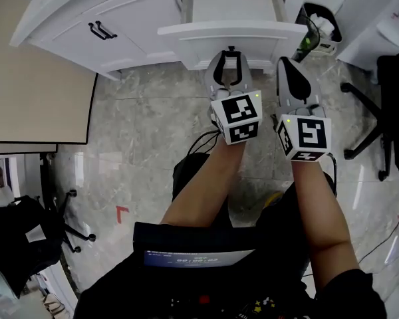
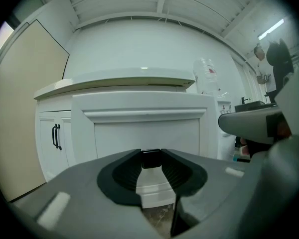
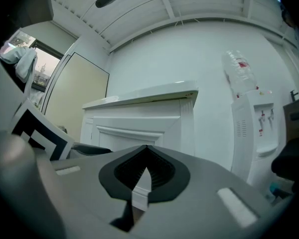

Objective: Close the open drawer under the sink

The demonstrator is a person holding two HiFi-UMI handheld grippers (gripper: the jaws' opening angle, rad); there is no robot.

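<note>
The white drawer [image 1: 233, 35] stands pulled out from the white cabinet at the top of the head view, its inside bare. My left gripper [image 1: 231, 53] is right at the drawer front [image 2: 144, 128], its tips closed on a small black handle [image 2: 150, 158] in the middle of the panel. My right gripper [image 1: 287, 62] hovers beside it to the right, a little short of the drawer's right corner. In the right gripper view the right gripper's [image 3: 146, 147] jaws meet with nothing between them, and the drawer front [image 3: 134, 128] lies ahead to the left.
Cabinet doors with black handles [image 1: 102, 30] are left of the drawer. A black bin [image 1: 319, 28] holding rubbish stands to its right, and a water dispenser [image 3: 256, 128] beyond that. Office chairs sit at far right [image 1: 386, 111] and lower left [image 1: 26, 238]. A beige panel [image 1: 33, 78] lies left.
</note>
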